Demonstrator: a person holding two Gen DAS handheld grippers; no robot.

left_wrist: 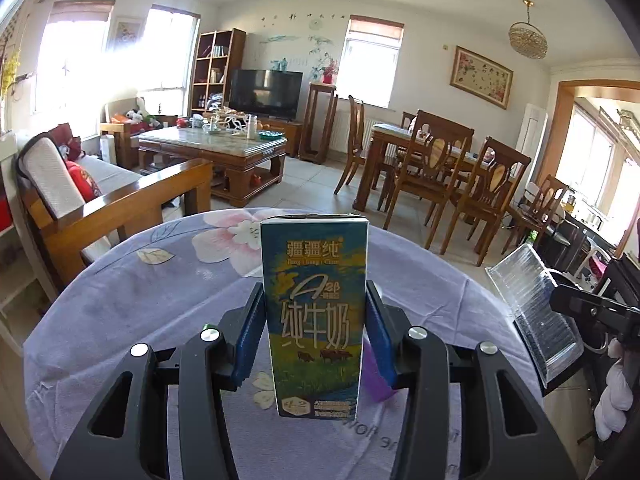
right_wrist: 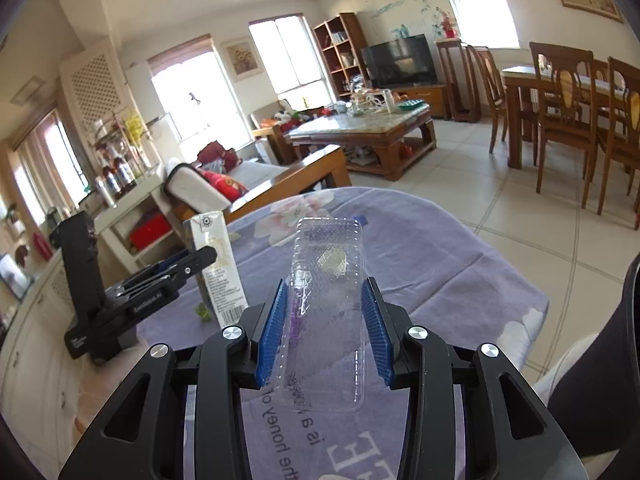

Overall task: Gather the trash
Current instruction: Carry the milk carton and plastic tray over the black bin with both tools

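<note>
My left gripper (left_wrist: 316,334) is shut on a blue and green milk carton (left_wrist: 316,312), held upright above the purple flowered tablecloth (left_wrist: 140,300). The carton's white side (right_wrist: 218,264) and the left gripper (right_wrist: 160,276) show at the left of the right wrist view. My right gripper (right_wrist: 324,330) is shut on a clear plastic tray (right_wrist: 326,312), which stands up between its blue pads. The same tray (left_wrist: 532,312) shows at the right edge of the left wrist view, held by the right gripper (left_wrist: 592,312).
The cloth-covered table (right_wrist: 440,280) lies under both grippers, with tiled floor (right_wrist: 500,208) beyond its far edge. A wooden sofa (left_wrist: 120,200), a coffee table (left_wrist: 216,148) and a dining table with chairs (left_wrist: 440,160) stand farther off. A white shelf with bottles (right_wrist: 120,184) stands at left.
</note>
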